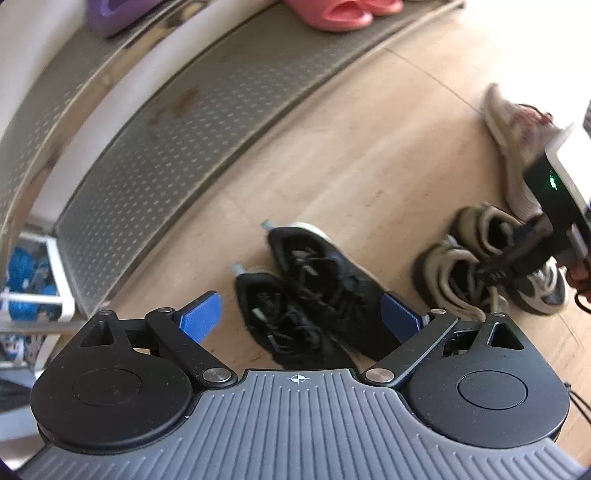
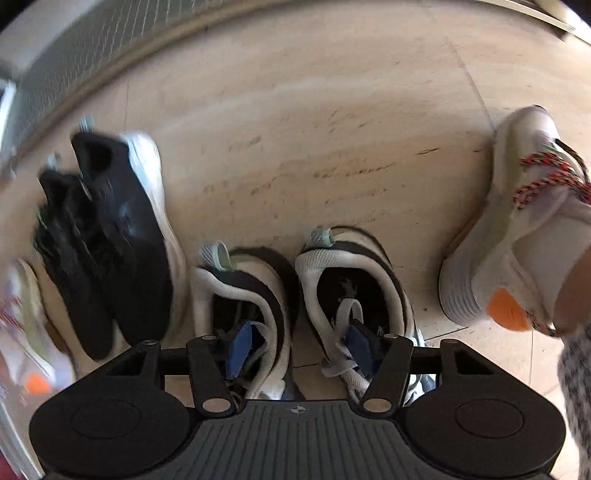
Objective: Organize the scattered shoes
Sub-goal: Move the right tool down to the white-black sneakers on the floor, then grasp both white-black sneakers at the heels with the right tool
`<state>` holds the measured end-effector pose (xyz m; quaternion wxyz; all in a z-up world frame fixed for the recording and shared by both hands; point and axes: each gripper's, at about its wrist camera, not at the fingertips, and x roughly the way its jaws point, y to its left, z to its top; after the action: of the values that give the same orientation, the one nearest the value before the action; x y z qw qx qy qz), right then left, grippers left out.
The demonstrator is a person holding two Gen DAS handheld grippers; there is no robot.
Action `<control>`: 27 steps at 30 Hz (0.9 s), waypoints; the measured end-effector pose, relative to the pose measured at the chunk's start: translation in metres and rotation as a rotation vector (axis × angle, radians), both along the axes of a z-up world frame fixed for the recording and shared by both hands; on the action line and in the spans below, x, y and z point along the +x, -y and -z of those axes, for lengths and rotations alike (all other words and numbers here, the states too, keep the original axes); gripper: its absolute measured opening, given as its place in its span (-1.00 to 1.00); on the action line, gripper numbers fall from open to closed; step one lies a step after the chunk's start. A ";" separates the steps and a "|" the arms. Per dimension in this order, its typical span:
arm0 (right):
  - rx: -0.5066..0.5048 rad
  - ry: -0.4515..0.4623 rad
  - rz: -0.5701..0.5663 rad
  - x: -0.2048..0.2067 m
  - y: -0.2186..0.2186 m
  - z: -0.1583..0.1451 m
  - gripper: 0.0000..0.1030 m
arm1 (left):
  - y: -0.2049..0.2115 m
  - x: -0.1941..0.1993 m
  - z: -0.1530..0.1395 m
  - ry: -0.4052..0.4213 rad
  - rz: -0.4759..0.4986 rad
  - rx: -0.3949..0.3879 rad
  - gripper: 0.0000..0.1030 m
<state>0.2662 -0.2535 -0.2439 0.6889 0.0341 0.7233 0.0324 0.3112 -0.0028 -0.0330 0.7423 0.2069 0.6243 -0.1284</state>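
A pair of black sneakers (image 1: 306, 291) lies side by side on the wooden floor; my left gripper (image 1: 301, 317) is open just above them, its blue pads either side. The pair also shows in the right wrist view (image 2: 110, 236). A pair of grey-and-white sneakers (image 2: 299, 295) stands to their right. My right gripper (image 2: 299, 347) is open, one finger reaching into each shoe's opening. From the left wrist view the right gripper's body (image 1: 554, 206) sits over that pair (image 1: 465, 266). A white sneaker with red laces (image 2: 524, 236) lies further right.
A perforated metal shoe rack shelf (image 1: 192, 122) runs along the back, with pink slippers (image 1: 343, 14) and a purple shoe (image 1: 110, 14) on it. Another white shoe with an orange patch (image 2: 26, 343) lies at the left edge. A white rack with blue items (image 1: 29, 280) stands left.
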 end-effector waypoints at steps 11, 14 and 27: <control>-0.028 0.084 -0.110 -0.002 -0.026 0.014 0.10 | -0.023 0.005 -0.001 0.023 -0.072 0.027 0.88; 0.072 0.044 0.009 0.008 -0.018 0.006 0.28 | -0.024 0.004 -0.002 0.021 -0.072 0.023 0.88; 0.070 0.004 0.063 0.015 -0.007 -0.015 0.16 | -0.014 -0.004 -0.005 0.026 -0.035 0.008 0.88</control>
<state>0.2817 -0.2469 -0.2293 0.6896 0.0809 0.7187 0.0363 0.3076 0.0117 -0.0283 0.7517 0.2007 0.6186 -0.1100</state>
